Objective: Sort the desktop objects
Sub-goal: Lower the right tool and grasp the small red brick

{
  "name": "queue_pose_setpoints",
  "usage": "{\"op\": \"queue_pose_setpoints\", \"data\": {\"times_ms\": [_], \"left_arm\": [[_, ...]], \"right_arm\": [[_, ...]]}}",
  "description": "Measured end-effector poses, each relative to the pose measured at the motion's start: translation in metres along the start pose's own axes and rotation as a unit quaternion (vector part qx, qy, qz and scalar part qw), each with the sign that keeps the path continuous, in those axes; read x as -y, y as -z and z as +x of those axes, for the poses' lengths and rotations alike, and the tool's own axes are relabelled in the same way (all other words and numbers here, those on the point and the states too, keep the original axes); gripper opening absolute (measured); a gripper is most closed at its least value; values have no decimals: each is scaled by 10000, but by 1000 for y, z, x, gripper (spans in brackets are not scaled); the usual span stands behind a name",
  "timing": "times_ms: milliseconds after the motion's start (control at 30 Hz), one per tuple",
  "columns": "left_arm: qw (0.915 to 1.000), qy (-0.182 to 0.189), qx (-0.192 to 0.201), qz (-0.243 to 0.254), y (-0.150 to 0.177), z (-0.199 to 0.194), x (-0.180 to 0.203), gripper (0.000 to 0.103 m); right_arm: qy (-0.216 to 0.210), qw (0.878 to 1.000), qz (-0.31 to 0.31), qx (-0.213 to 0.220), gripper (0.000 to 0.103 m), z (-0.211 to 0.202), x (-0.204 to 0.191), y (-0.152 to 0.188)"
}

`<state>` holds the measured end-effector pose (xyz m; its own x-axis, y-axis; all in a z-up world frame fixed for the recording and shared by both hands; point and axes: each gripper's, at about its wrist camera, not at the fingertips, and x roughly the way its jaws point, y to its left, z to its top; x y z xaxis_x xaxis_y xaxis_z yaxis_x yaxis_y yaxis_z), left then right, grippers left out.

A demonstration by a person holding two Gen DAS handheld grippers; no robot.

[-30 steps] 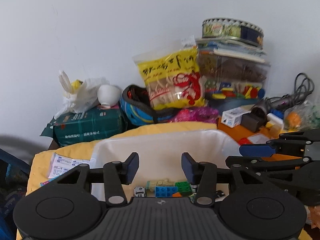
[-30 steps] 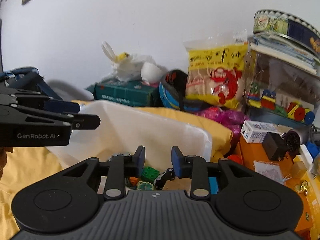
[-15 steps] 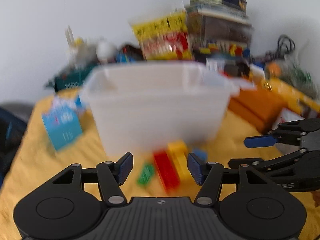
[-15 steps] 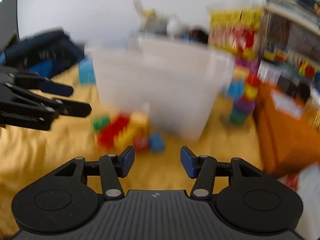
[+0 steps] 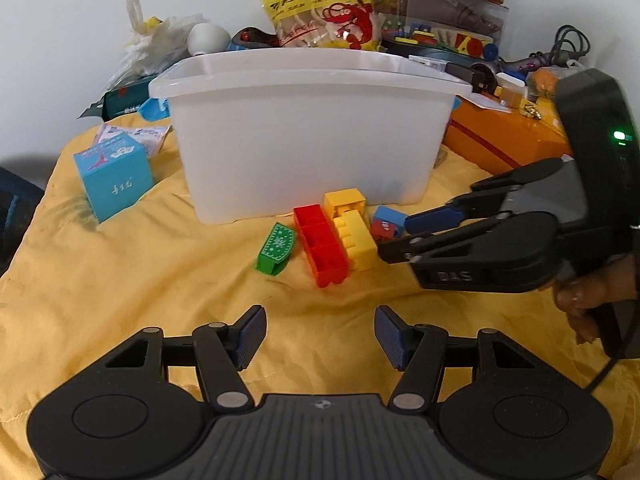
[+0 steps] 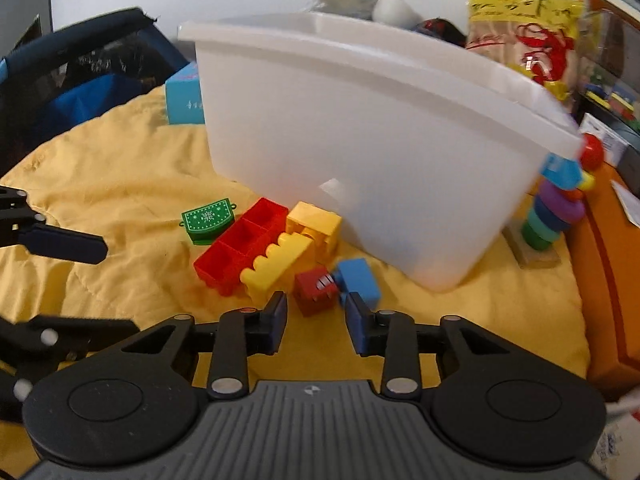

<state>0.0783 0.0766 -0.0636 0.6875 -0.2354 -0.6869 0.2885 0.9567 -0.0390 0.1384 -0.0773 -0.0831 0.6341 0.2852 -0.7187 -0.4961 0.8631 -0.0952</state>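
The step in hand looks like picking up the next toy for the white bin (image 5: 304, 136). The right gripper (image 6: 314, 322) hovers low with its fingers released, straddling nothing, just short of the small red block (image 6: 316, 290) that lies touching a blue block (image 6: 358, 278) on the yellow cloth (image 5: 120, 280). The left gripper (image 5: 320, 336) waits further back, fingers spread and empty. Beside them lie a long red brick (image 5: 320, 242), yellow bricks (image 5: 354, 232) and a green piece (image 5: 276, 248), all close to the bin's front wall. Next, the right fingers probably need to ease forward around the red block and close.
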Motion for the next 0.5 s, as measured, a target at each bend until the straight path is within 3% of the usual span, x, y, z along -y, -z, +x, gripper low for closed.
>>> {"op": "queue_pose_setpoints", "data": {"times_ms": [133, 200, 267, 500], "left_arm": [[9999, -10, -35, -109, -2, 5, -4, 64], [9999, -5, -58, -118, -3, 7, -5, 64], [9999, 0, -74, -90, -3, 10, -5, 64], [9994, 337, 8, 36, -19, 17, 5, 63]], "right_arm": [[36, 9999, -139, 38, 39, 13, -2, -6], [-16, 9999, -112, 0, 28, 16, 0, -7], [-37, 10000, -47, -49, 28, 13, 3, -7], [-71, 9995, 141, -256, 22, -17, 10, 26]]}}
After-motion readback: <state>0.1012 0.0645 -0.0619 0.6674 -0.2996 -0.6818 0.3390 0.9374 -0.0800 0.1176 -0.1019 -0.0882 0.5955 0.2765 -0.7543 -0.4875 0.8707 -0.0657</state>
